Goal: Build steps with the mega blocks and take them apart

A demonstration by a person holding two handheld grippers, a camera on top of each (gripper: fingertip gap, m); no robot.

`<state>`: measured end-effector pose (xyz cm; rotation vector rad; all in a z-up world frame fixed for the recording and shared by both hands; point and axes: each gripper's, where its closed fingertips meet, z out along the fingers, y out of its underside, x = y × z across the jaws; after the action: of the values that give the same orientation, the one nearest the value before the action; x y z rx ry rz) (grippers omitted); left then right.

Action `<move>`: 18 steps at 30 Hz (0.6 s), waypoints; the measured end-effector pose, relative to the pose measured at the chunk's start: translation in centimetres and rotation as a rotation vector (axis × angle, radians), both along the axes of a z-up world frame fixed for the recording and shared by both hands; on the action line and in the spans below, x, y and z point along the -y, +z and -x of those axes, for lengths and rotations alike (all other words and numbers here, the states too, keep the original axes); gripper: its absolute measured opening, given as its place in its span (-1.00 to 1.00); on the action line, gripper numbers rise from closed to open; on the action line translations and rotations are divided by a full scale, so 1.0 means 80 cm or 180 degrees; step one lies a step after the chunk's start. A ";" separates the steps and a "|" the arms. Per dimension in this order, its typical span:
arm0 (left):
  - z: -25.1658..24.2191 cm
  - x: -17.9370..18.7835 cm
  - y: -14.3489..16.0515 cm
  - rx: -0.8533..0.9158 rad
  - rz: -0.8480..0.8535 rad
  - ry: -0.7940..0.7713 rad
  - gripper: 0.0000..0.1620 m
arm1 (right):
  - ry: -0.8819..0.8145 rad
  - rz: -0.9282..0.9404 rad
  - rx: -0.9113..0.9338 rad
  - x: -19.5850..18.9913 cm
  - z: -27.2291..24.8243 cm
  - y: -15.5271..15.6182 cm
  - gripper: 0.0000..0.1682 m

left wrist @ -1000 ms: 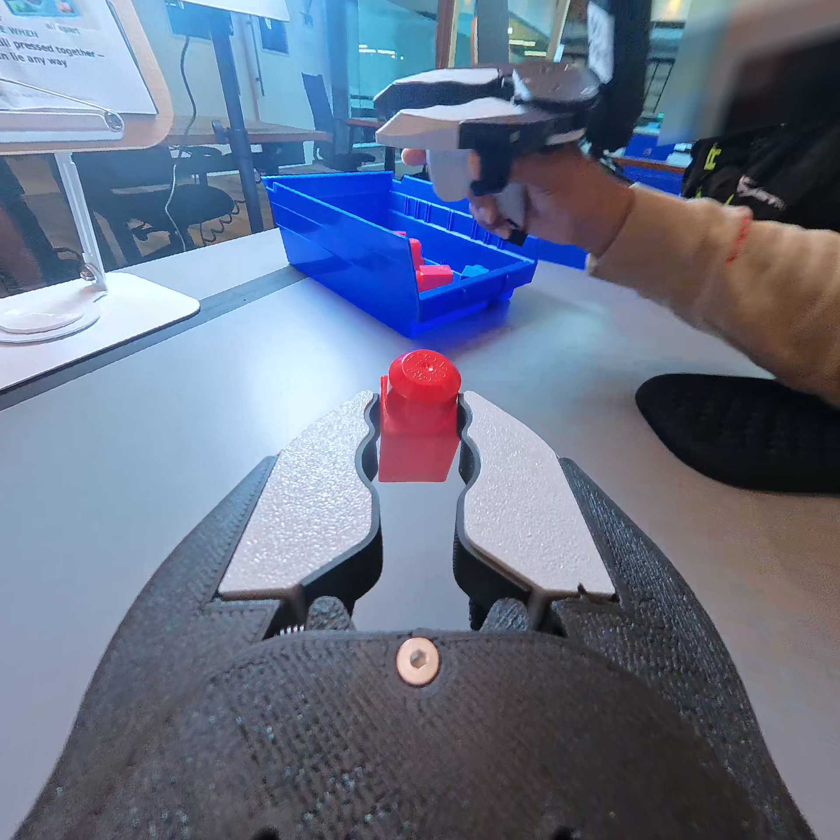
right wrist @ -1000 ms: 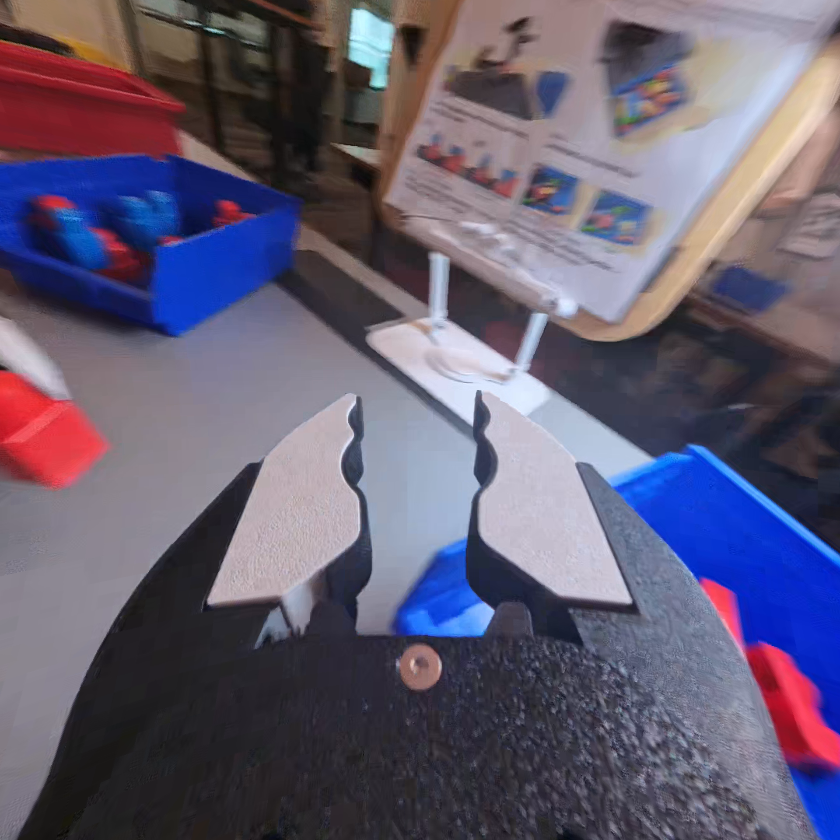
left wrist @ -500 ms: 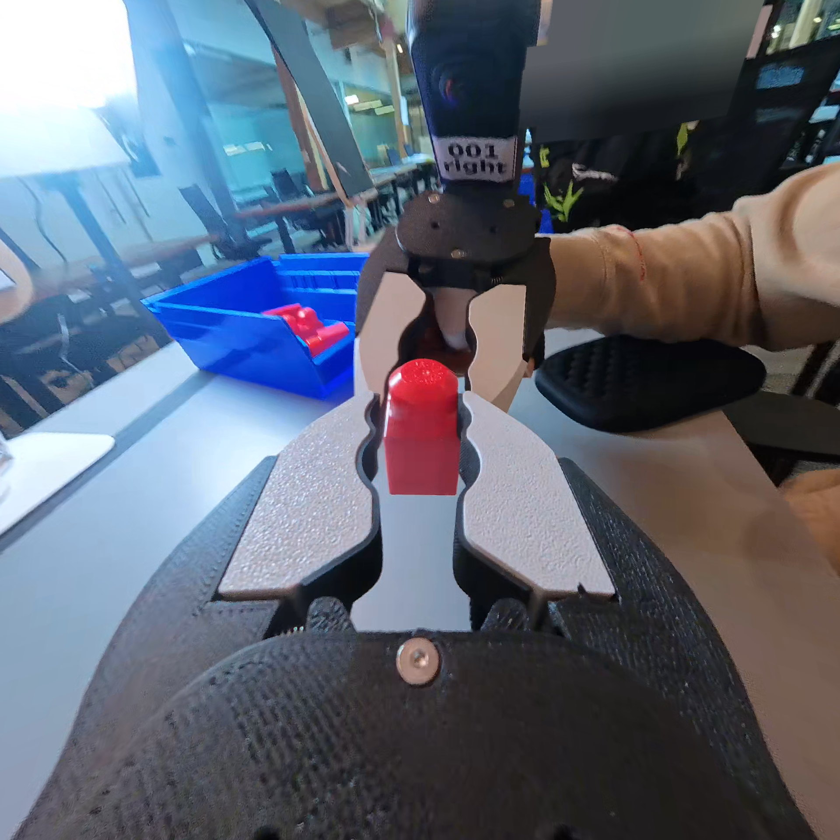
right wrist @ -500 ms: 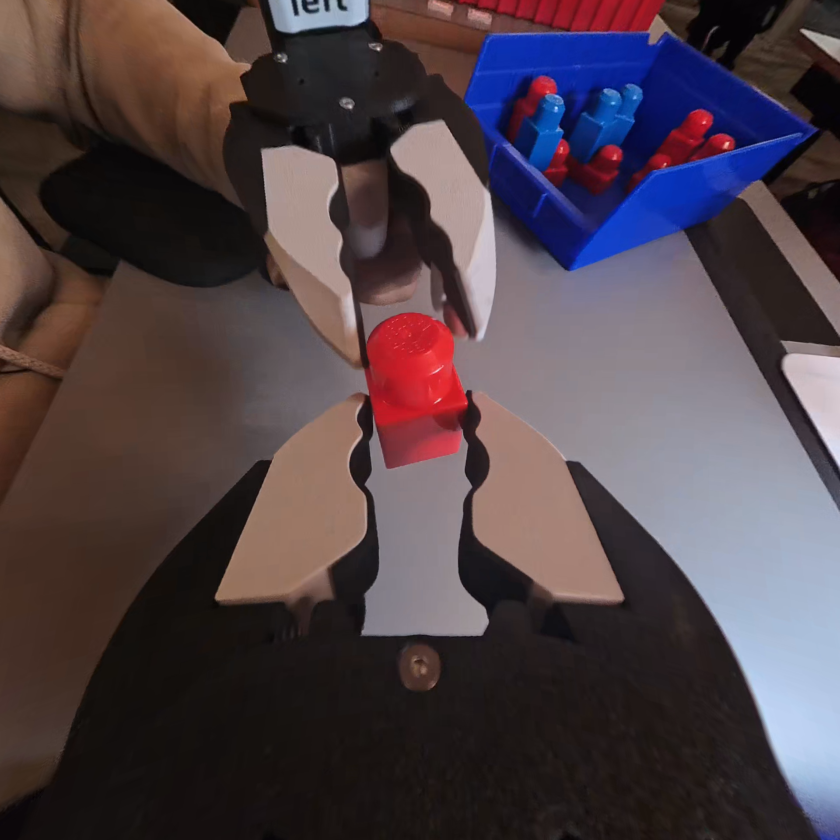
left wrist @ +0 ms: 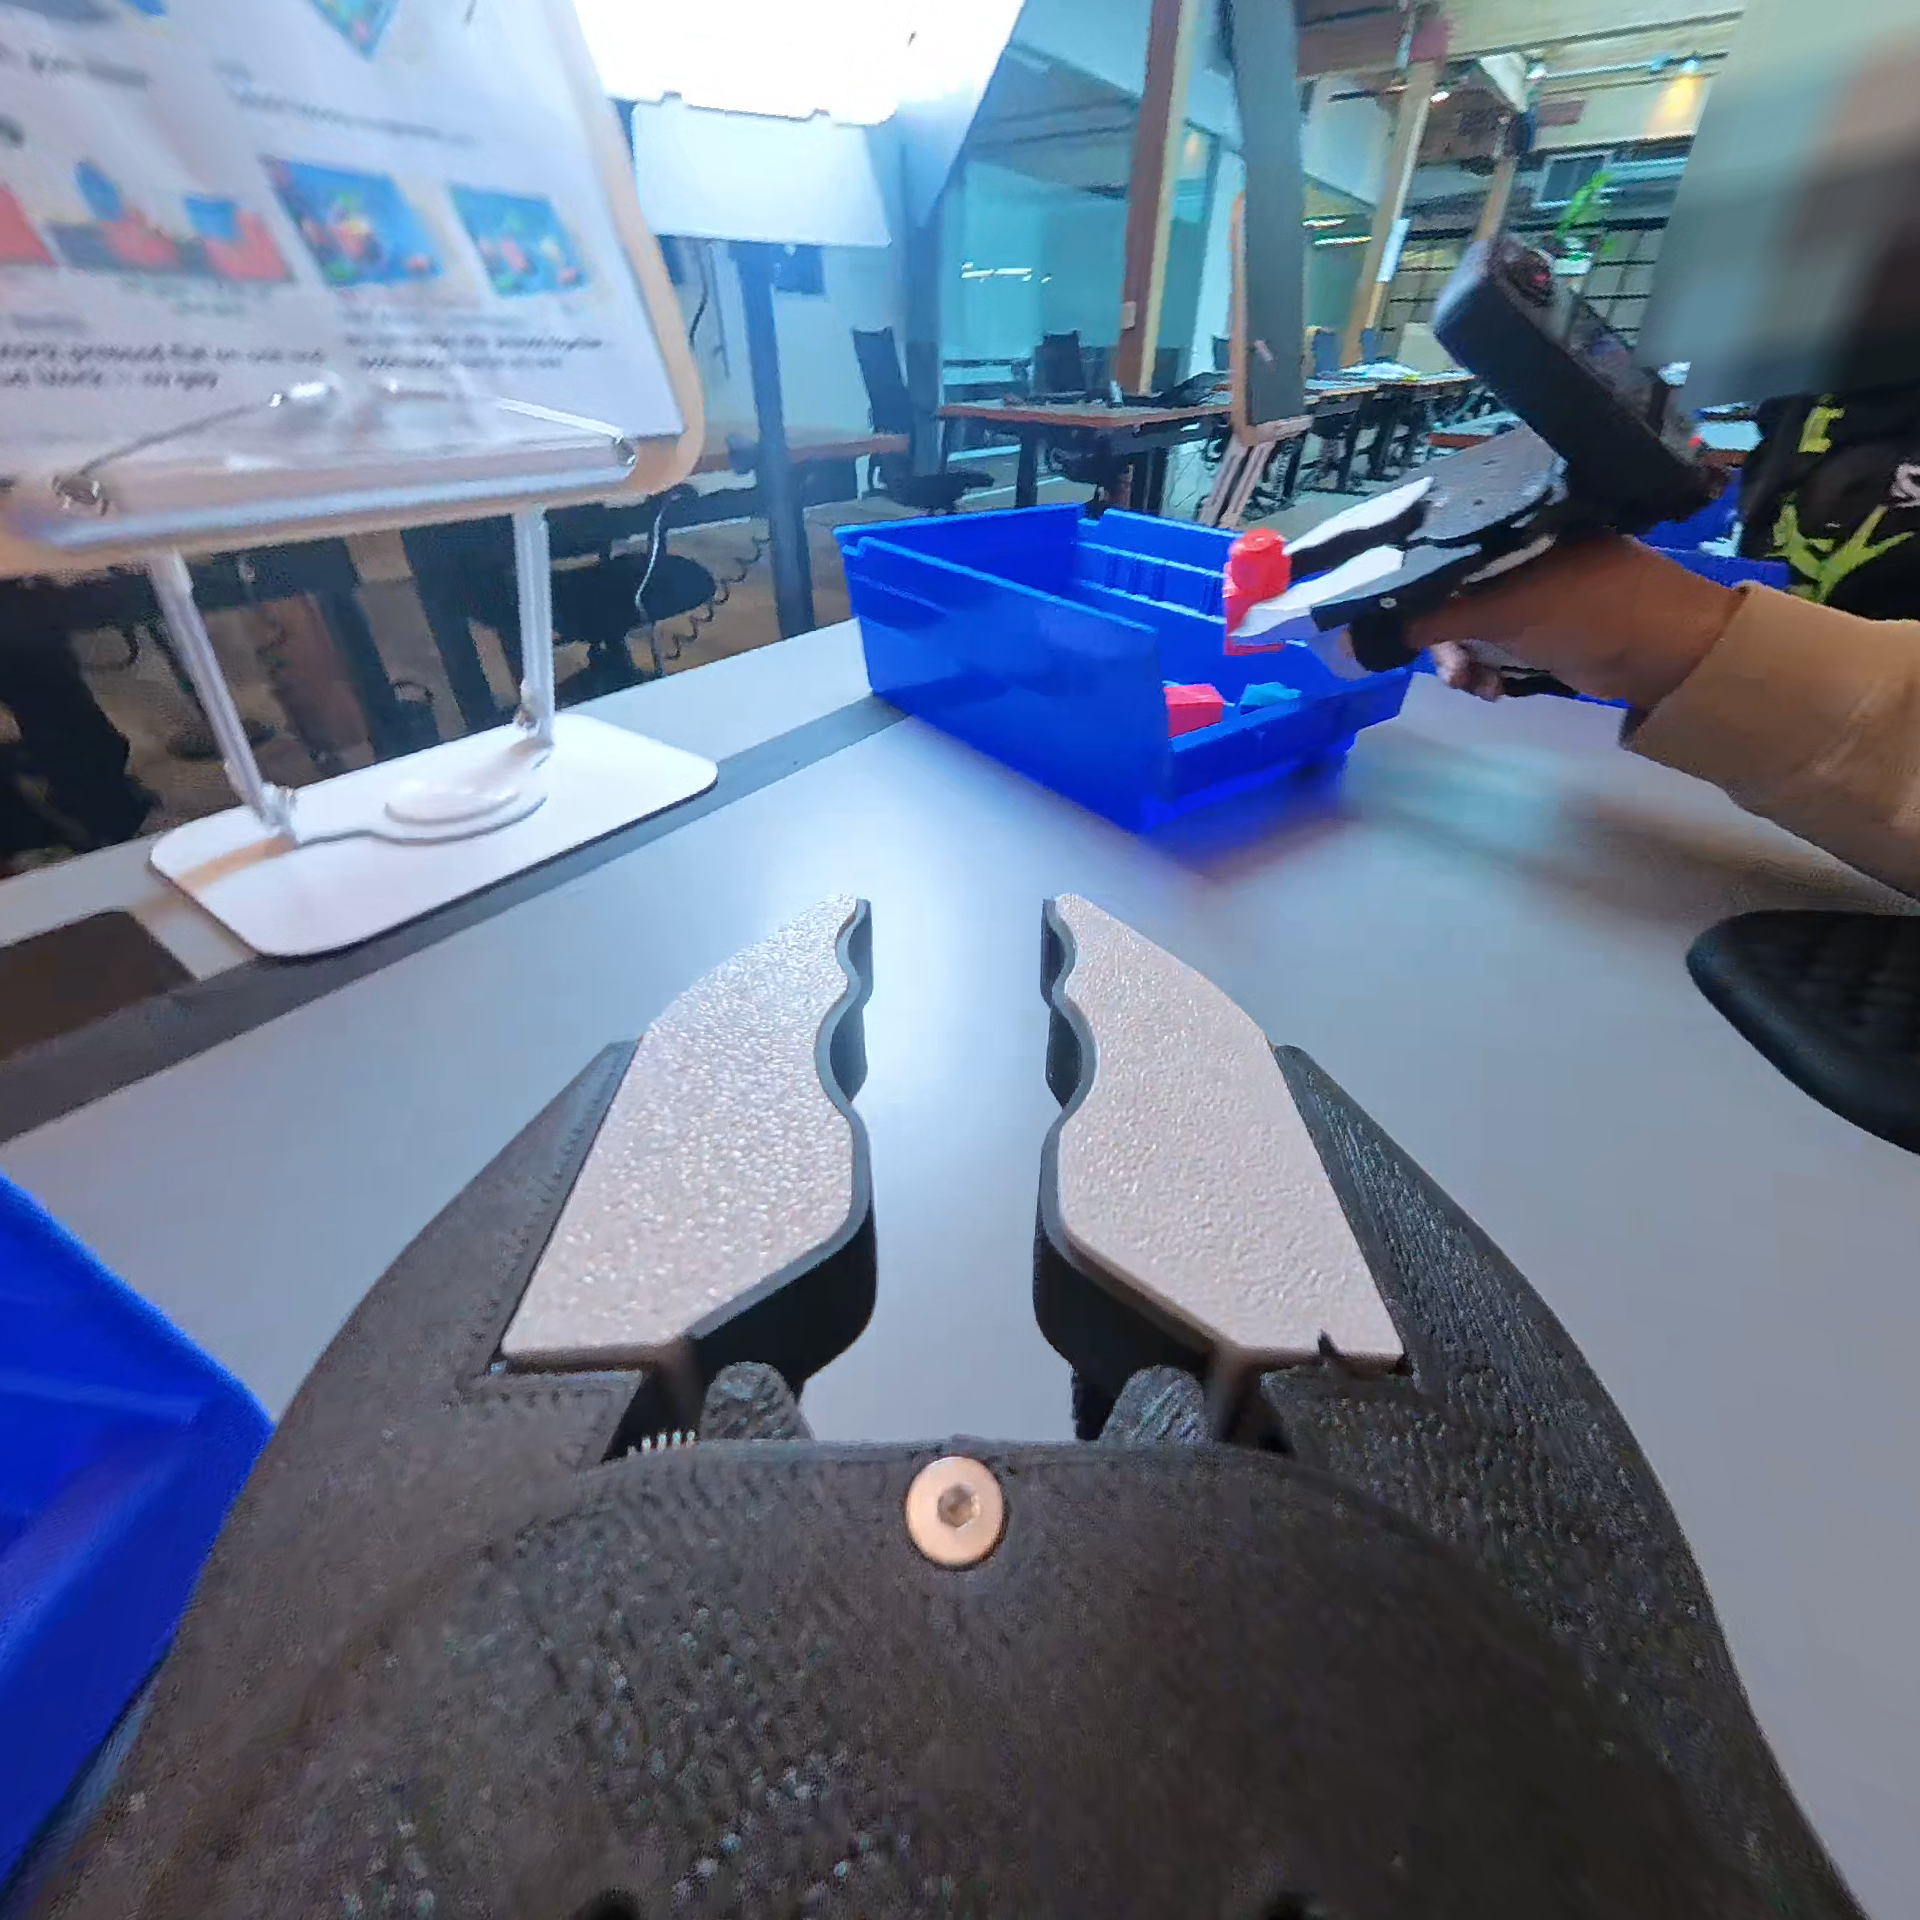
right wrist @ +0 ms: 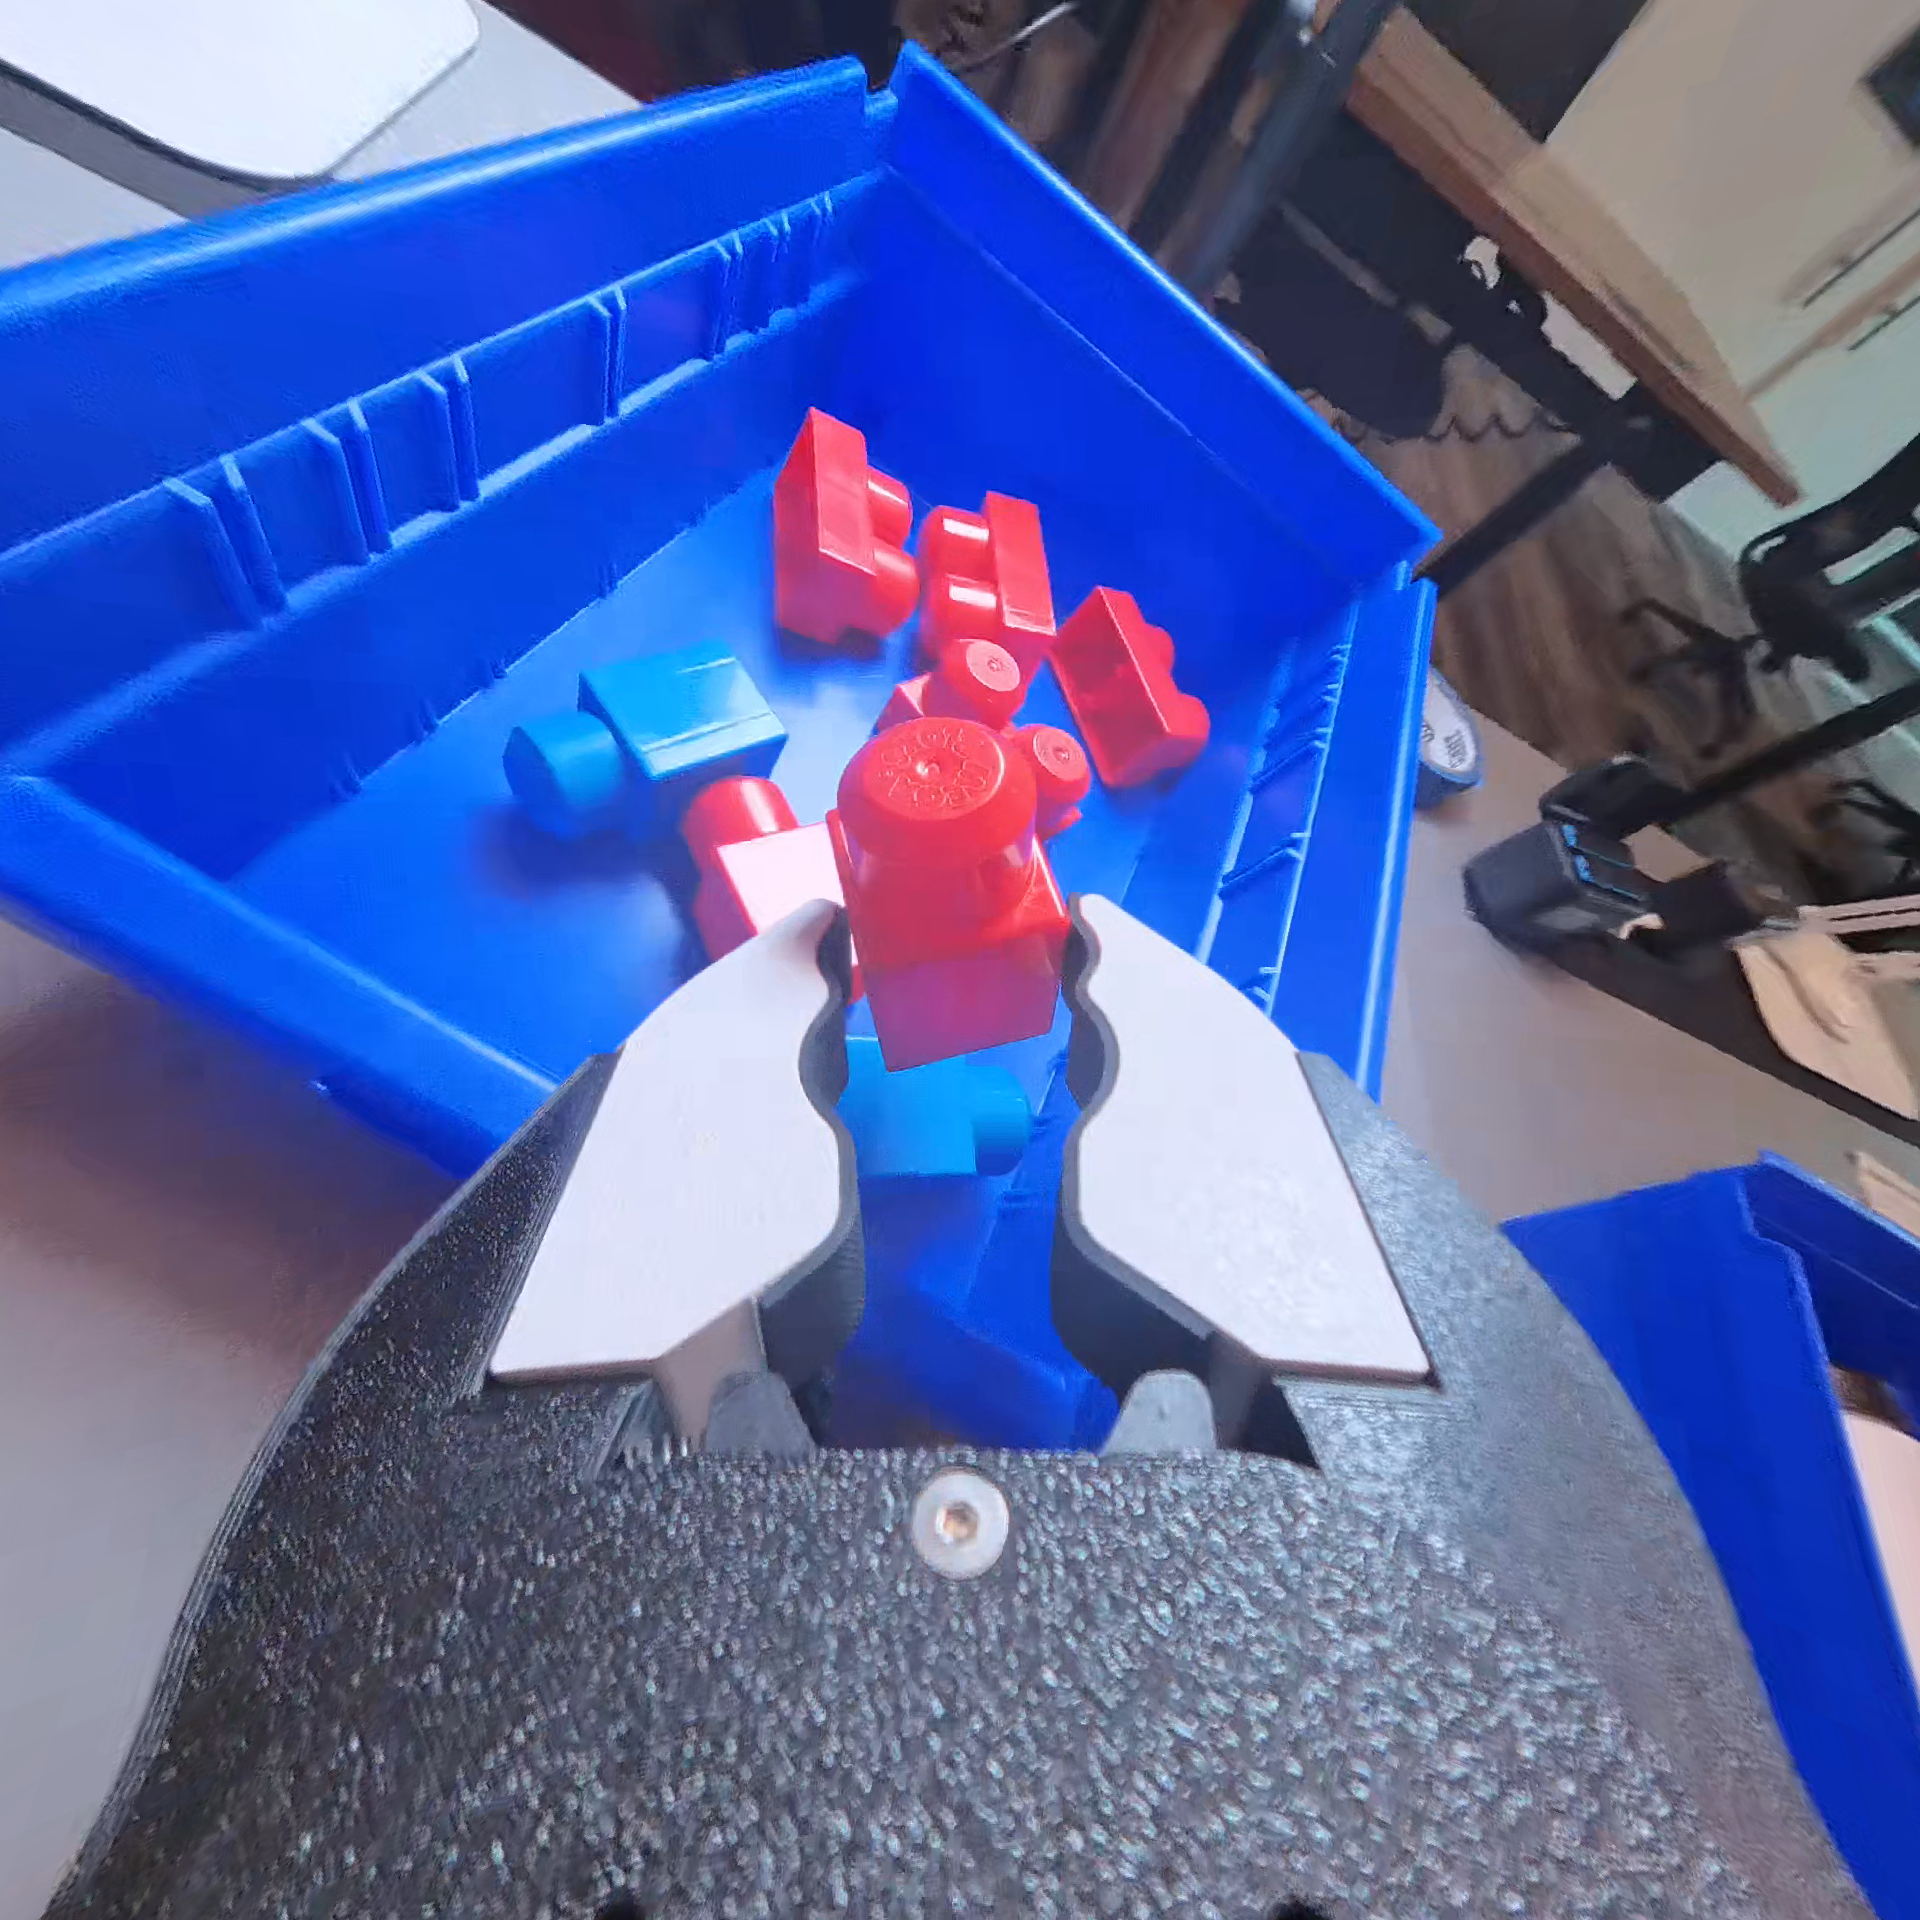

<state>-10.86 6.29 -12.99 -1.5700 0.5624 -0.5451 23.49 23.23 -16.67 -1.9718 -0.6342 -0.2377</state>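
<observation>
My right gripper (right wrist: 951,920) is shut on a red one-stud block (right wrist: 951,883) and holds it over the open blue bin (right wrist: 312,343). Inside the bin lie several red blocks (right wrist: 836,540) and a blue block (right wrist: 655,727). The left wrist view shows the same right gripper (left wrist: 1273,597) with the red block (left wrist: 1255,582) above that bin (left wrist: 997,644). My left gripper (left wrist: 954,925) is open and empty, low over the grey table (left wrist: 1403,987), well short of the bin.
A white stand (left wrist: 436,821) with an instruction sheet (left wrist: 301,239) is at the left back. Another blue bin shows at the left edge (left wrist: 94,1455) and at the right in the right wrist view (right wrist: 1766,1403). A black pad (left wrist: 1818,997) lies at the right. Across from one pair of fingers to the other is roughly 40 cm.
The red block passed from my left gripper to my right gripper. The right gripper carried it away over the blue bin. My left gripper opened and turned left, now empty.
</observation>
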 end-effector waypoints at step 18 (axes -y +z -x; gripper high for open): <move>0.269 -0.094 0.051 -0.0938 0.0910 0.1780 -0.36 | 0.1318 -0.0923 -0.0884 0.071 0.115 0.110 -0.36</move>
<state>-32.39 13.82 -8.93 -1.9983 0.2432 0.0363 14.30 17.53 -7.86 -1.5202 -0.7603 0.1877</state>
